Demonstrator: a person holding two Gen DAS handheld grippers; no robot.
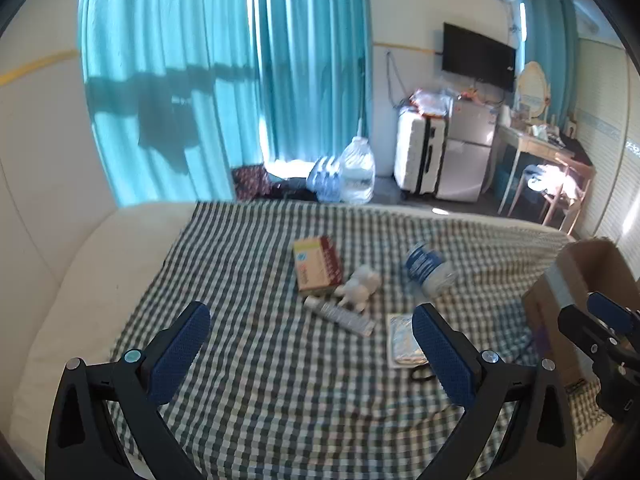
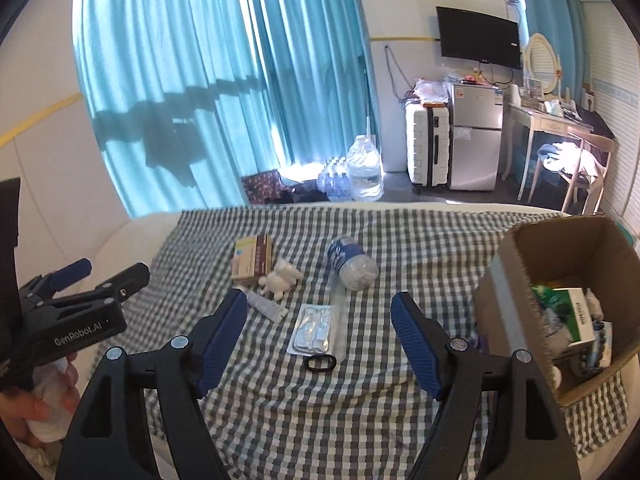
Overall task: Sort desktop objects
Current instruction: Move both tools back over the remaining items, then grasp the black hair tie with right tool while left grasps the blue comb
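Note:
On the green-checked cloth (image 1: 260, 360) lie a tan and red box (image 1: 318, 265), a small white plush toy (image 1: 360, 286), a white tube (image 1: 338, 314), a crushed water bottle with a blue label (image 1: 428, 268), a silver foil packet (image 1: 404, 340) and a black ring (image 2: 319, 362). The same items show in the right wrist view: box (image 2: 253, 261), toy (image 2: 280, 278), tube (image 2: 266, 305), bottle (image 2: 352, 264), packet (image 2: 314, 329). My left gripper (image 1: 312, 344) is open and empty above the cloth. My right gripper (image 2: 320, 336) is open and empty, above the packet and ring.
An open cardboard box (image 2: 516, 240) at the right holds several packaged items, including a green and white box (image 2: 568, 312). It also shows in the left wrist view (image 1: 576, 268). Beyond the cloth are water bottles (image 1: 356, 172), a suitcase (image 1: 420, 156), a small fridge (image 1: 468, 148) and a desk (image 1: 540, 148).

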